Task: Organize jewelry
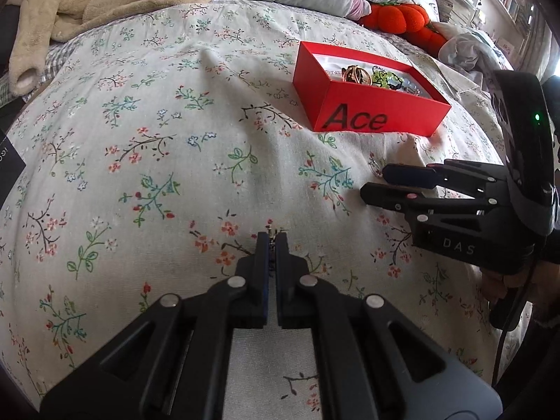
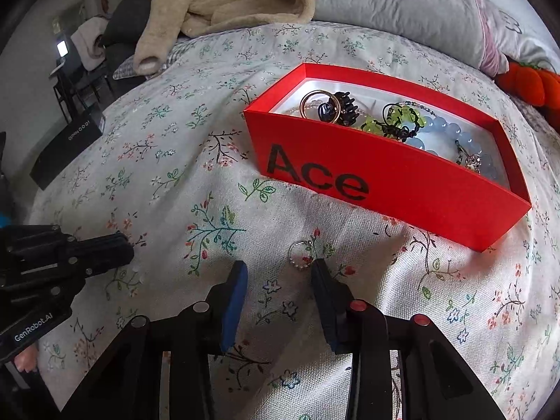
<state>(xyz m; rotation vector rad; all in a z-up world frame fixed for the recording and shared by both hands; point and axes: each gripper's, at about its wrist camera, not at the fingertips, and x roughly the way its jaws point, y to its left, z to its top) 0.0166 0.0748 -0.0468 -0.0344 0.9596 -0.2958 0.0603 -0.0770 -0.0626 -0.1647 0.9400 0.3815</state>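
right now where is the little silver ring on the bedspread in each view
Left wrist view: the silver ring is faint at right of centre, just past the right tool.
Right wrist view: the ring lies low centre on the bedspread, just beyond the tips.
Shared landmark: the red Ace box, beyond the ring in both.

The left gripper (image 1: pixel 272 241) points downward, fingers (image 1: pixel 261 262) pressed together. The right gripper (image 2: pixel 280 276) tilts down, fingers (image 2: pixel 234 301) parted.
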